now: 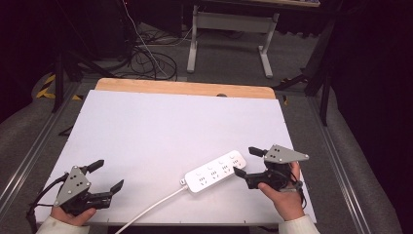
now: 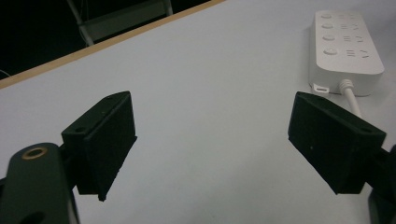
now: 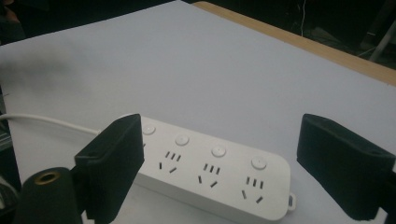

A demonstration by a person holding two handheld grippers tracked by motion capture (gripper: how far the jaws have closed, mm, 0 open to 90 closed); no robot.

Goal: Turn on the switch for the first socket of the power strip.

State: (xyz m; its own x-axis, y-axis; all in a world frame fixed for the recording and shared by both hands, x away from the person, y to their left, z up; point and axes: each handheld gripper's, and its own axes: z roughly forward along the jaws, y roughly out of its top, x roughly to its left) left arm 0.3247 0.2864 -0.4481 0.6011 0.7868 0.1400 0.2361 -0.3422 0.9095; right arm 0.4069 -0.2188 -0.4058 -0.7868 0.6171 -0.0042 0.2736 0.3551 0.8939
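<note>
Dim room, grey floor, a tangle of cables (image 1: 146,56) and a white desk frame (image 1: 231,29) beyond the work area. The surface (image 1: 160,122) is a white sheet with a wooden edge (image 1: 185,87) showing along its far side.

Power strip (image 1: 215,171): white, four sockets, each with a round button, lying flat on the near right part of the surface, set at a slant. Its white cord (image 1: 151,207) leaves the near-left end and runs off the near edge.

Right gripper (image 1: 247,161): held in the right hand (image 1: 285,195), at the far-right end of the power strip, jaws spread wide. In the high view one jaw tip sits just at the strip's end, the other lies beyond it. In the right gripper view (image 3: 219,172) the strip lies between and just ahead of the jaws; contact cannot be told.

Left gripper (image 1: 107,176): held in the left hand (image 1: 73,214) near the near-left corner, well apart from the strip, jaws spread, nothing between them. The left gripper view (image 2: 210,149) shows bare surface between its jaws, with the strip's cord end at upper right.
</note>
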